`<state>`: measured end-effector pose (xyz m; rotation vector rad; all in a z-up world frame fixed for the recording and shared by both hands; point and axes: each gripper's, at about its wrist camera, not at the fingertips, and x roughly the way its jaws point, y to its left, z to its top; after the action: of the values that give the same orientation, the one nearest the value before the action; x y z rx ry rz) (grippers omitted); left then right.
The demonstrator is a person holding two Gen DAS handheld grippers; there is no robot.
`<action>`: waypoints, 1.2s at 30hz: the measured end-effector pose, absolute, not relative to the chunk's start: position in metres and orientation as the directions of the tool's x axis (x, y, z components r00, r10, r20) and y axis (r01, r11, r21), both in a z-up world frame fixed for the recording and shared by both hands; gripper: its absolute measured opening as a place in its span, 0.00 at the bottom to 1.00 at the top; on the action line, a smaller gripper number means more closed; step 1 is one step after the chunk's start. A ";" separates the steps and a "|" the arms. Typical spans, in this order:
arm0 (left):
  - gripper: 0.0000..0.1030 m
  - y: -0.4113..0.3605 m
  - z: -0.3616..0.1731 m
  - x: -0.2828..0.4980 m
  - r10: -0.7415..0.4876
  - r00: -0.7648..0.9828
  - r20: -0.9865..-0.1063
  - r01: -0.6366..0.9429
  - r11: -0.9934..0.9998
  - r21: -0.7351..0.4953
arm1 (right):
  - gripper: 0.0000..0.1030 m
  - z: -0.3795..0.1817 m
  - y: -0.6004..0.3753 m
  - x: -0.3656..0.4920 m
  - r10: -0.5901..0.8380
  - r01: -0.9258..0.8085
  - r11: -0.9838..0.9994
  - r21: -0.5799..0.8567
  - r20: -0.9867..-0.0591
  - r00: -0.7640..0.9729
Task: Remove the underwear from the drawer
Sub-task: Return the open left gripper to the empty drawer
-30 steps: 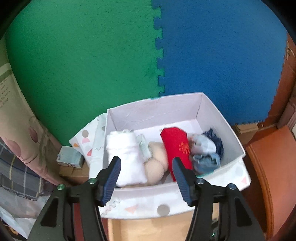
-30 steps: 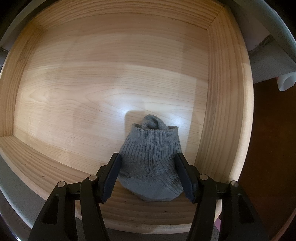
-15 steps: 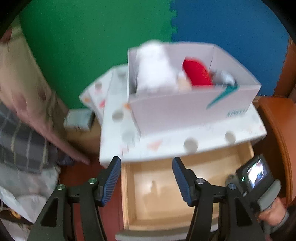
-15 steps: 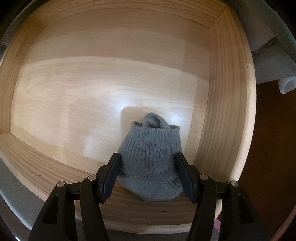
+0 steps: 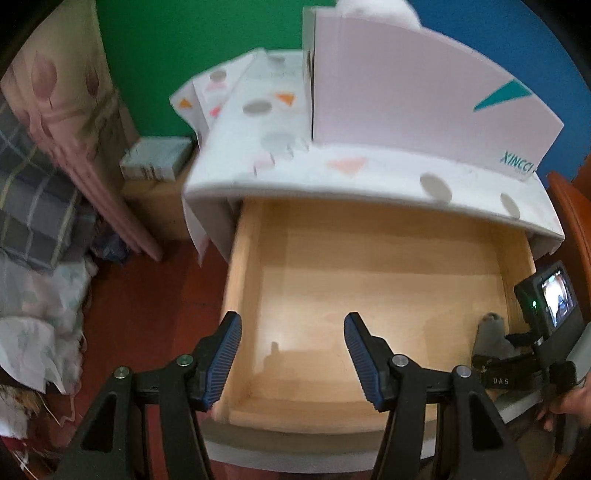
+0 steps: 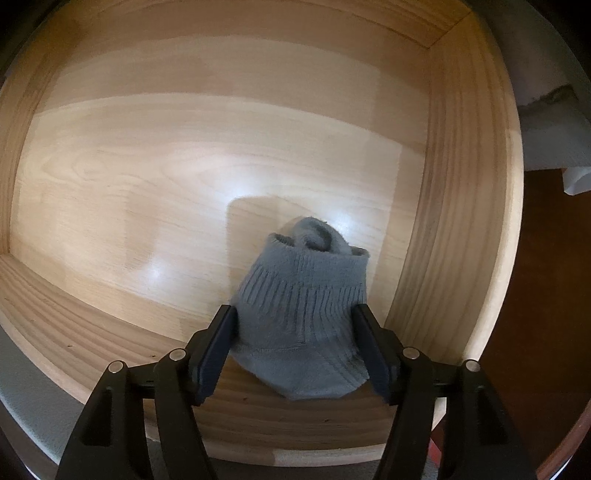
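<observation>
The wooden drawer (image 5: 369, 288) stands pulled out beneath a white dotted cabinet top (image 5: 369, 173). A grey ribbed knit piece (image 6: 299, 314) lies in the drawer's near right corner, against the front wall. My right gripper (image 6: 293, 317) points down over it with a finger on each side. Its jaws are opening and the pads just stand off the cloth. My left gripper (image 5: 291, 325) hangs open and empty over the drawer's near left part. From the left wrist, the grey piece (image 5: 491, 328) shows beside the right gripper's camera unit (image 5: 550, 306).
A white cardboard box (image 5: 417, 103) stands on the cabinet top, with white cloth (image 5: 373, 7) poking out. Green (image 5: 192, 37) and blue foam mats line the wall. Bedding (image 5: 40, 192) and a small carton (image 5: 155, 162) lie at the left on the red floor (image 5: 147, 314).
The left gripper has come down from above the white box and now faces the open drawer. The right gripper's jaws have spread slightly around the grey piece, which has stayed in place.
</observation>
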<state>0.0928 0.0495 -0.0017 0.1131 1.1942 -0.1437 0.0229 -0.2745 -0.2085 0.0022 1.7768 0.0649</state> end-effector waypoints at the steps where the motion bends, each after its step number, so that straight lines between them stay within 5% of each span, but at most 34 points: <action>1: 0.58 0.050 -0.006 0.091 -0.065 0.351 -0.934 0.165 0.986 -0.007 | 0.60 -0.211 -0.274 0.028 0.034 -0.035 0.998 0.042 -0.977 -0.210; 14: 0.57 0.060 -0.036 0.080 -0.105 0.334 -0.937 0.088 0.993 -0.080 | 0.61 -0.216 -0.274 0.029 0.023 -0.027 0.999 0.030 -0.976 -0.218; 24: 0.58 0.053 -0.032 0.075 -0.036 0.370 -0.928 0.099 0.995 0.001 | 0.63 -0.216 -0.270 0.029 0.017 -0.053 0.998 0.028 -0.977 -0.214; 36: 0.57 0.055 -0.027 0.069 0.017 0.409 -0.912 0.070 0.996 0.050 | 0.49 -0.206 -0.272 0.023 0.035 -0.025 0.999 0.039 -0.989 -0.144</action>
<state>0.0694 0.0548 -0.0270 0.0849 1.1494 -0.0336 0.0226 -0.2719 -0.2059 0.0081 1.7149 0.0520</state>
